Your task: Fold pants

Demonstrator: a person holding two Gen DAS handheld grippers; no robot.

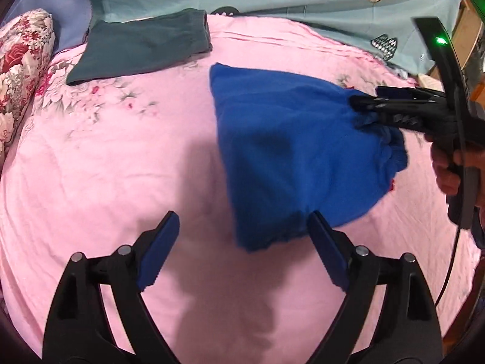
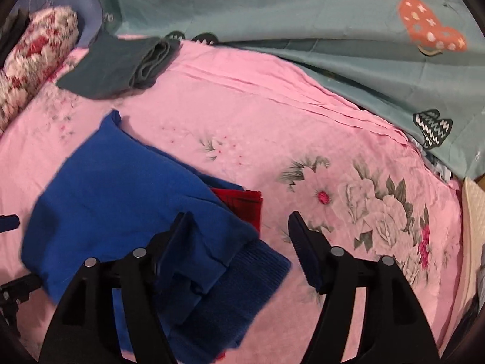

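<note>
Jaws of both grippers spread wide, left gripper [image 1: 242, 242] and right gripper [image 2: 239, 236] level over folded blue pants [image 2: 121, 206]

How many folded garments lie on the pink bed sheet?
2: folded blue knit pants near both open grippers, and a folded dark green garment at the far left. A red fabric piece under the blue one may be another.

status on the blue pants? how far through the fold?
Done: the blue pants lie folded into a compact stack on the pink bedspread; dark green pants sit folded further back. In hand: nothing, left hand-held gripper and right hand-held gripper are open. Left: probably just tidying the ribbed cuff sticking out.
</note>
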